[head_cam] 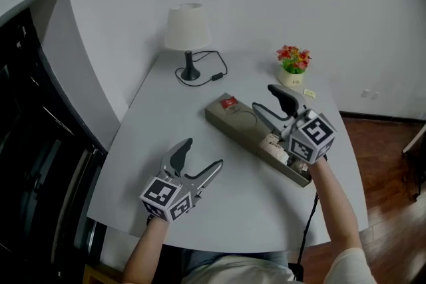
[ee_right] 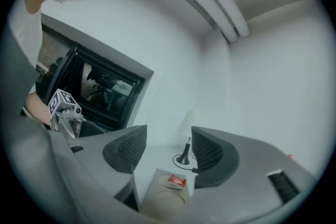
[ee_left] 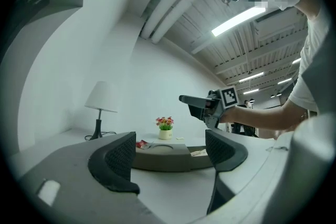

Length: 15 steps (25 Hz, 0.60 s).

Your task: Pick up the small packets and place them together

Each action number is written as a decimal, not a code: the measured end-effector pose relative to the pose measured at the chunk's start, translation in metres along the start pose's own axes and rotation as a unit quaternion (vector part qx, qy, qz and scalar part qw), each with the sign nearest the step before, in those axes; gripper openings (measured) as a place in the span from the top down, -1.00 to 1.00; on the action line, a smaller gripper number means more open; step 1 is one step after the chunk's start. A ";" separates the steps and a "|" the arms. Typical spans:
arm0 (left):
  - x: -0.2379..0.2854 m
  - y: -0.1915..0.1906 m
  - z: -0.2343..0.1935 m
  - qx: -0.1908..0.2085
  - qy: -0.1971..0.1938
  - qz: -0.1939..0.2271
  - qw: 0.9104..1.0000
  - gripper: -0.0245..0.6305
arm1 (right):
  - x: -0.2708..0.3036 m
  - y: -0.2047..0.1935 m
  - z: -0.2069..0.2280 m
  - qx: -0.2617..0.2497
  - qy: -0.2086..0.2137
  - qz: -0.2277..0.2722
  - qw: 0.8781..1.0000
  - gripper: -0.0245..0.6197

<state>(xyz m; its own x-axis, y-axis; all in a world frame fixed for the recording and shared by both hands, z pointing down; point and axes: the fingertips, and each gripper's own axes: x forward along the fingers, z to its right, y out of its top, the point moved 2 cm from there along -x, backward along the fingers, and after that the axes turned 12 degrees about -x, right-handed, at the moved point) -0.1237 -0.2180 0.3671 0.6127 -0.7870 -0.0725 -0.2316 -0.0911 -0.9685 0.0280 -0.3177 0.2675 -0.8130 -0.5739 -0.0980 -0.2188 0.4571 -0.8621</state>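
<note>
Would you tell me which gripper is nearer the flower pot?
Right. The right gripper is over the tray, near the flower pot; the left gripper is across the table, by its near edge.

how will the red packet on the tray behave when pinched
The red packet looks small, thin and flat, so likely light and floppy. Lying flat on the tray, it offers little edge and may slide rather than lift.

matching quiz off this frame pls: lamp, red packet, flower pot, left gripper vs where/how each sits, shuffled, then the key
1 lamp
2 red packet
3 flower pot
4 left gripper

A on the far end of the tray
B over the near side of the table, jaws apart, empty
C far side, cord looped by its base
D far right corner

Pairs: 1-C, 2-A, 3-D, 4-B
</note>
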 end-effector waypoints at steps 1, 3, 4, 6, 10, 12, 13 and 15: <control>0.003 0.000 0.003 0.002 -0.002 0.001 1.000 -0.30 | -0.018 0.005 0.001 0.006 -0.018 0.012 1.000 0.06; 0.009 0.000 0.009 0.007 -0.007 0.001 1.000 -0.30 | -0.050 0.011 0.002 0.006 -0.051 0.019 0.998 0.01; 0.012 0.001 0.012 0.010 -0.009 0.001 1.000 -0.30 | -0.065 0.011 0.001 0.001 -0.066 0.014 0.998 -0.15; 0.018 0.001 0.019 0.014 -0.013 0.003 1.000 -0.30 | -0.090 0.008 -0.002 -0.008 -0.091 0.000 0.996 -0.16; 0.027 0.002 0.033 0.015 -0.021 0.014 1.000 -0.29 | -0.127 0.002 -0.018 -0.008 -0.122 -0.005 0.993 -0.16; 0.030 0.003 0.039 0.010 -0.029 0.028 0.999 -0.29 | -0.140 -0.006 -0.025 -0.009 -0.139 -0.011 0.990 -0.16; 0.030 0.003 0.041 0.007 -0.031 0.033 0.999 -0.29 | -0.145 -0.012 -0.027 -0.004 -0.148 -0.015 0.989 -0.16; 0.032 -0.001 0.044 0.007 -0.031 0.031 0.999 -0.28 | -0.153 -0.025 -0.033 0.014 -0.162 -0.023 0.986 -0.16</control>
<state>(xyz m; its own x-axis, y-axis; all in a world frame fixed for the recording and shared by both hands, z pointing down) -0.0707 -0.2165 0.3549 0.6432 -0.7515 -0.1469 -0.2604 -0.0342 -0.9649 0.1402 -0.2185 0.3209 -0.5865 -0.7826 -0.2085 -0.2329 0.4096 -0.8821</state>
